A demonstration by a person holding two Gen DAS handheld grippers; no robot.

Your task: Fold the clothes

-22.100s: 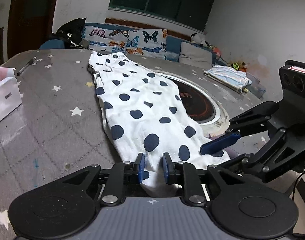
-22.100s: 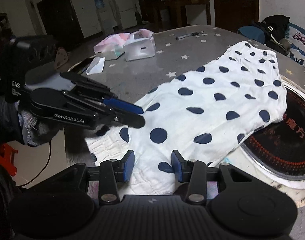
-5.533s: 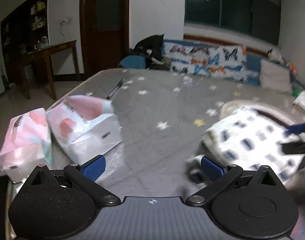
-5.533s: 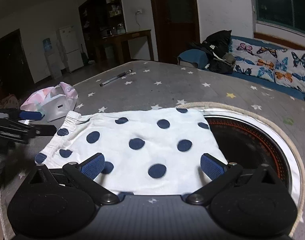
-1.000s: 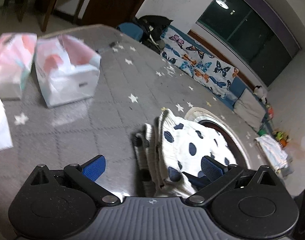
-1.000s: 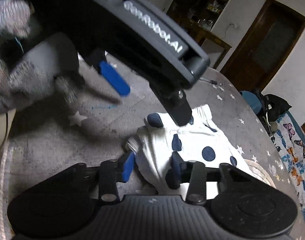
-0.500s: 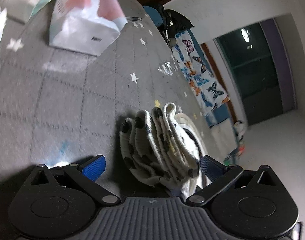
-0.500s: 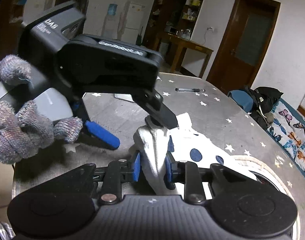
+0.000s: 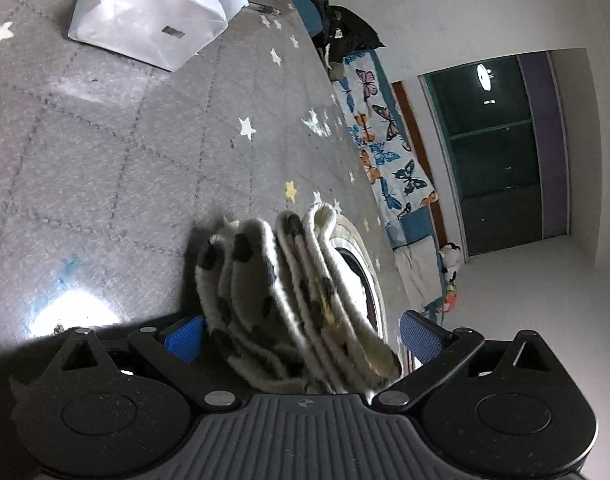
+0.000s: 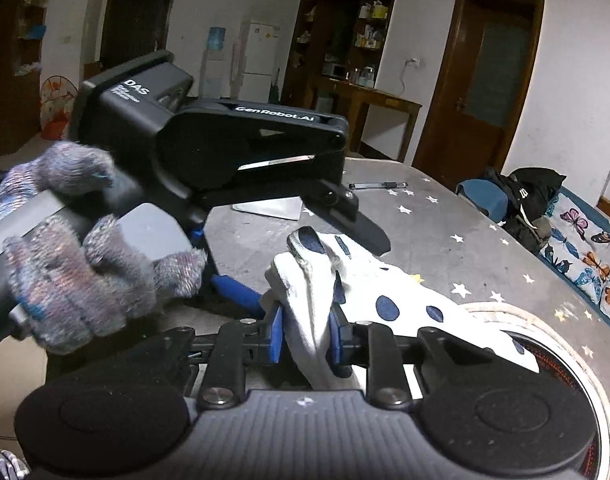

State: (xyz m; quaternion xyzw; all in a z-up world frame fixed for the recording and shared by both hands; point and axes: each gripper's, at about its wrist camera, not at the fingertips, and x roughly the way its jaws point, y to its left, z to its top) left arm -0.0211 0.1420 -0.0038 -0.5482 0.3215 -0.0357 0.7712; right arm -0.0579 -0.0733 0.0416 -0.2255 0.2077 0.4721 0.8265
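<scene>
The white garment with dark blue dots [image 10: 369,292] is folded into a thick bundle on the grey star-patterned table [image 9: 105,152]. My right gripper [image 10: 305,340] is shut on the bundle's near end and holds it bunched upright. My left gripper [image 9: 301,336] is open wide, its blue pads on either side of the stacked folded layers [image 9: 281,280], which fill the gap between them. In the right wrist view the left gripper [image 10: 305,264] reaches in from the left, one finger under and one over the bundle, held by a gloved hand [image 10: 77,256].
A white and pink tissue pack [image 9: 153,12] lies on the table's far left. A pen [image 10: 379,186] lies near the far edge. A round inset burner [image 10: 553,364] sits under the garment's right part. A butterfly-print sofa [image 10: 593,240] stands behind the table.
My left gripper has moved in closer around the folded bundle, still open. My right gripper stays shut on the garment and has lifted its end slightly.
</scene>
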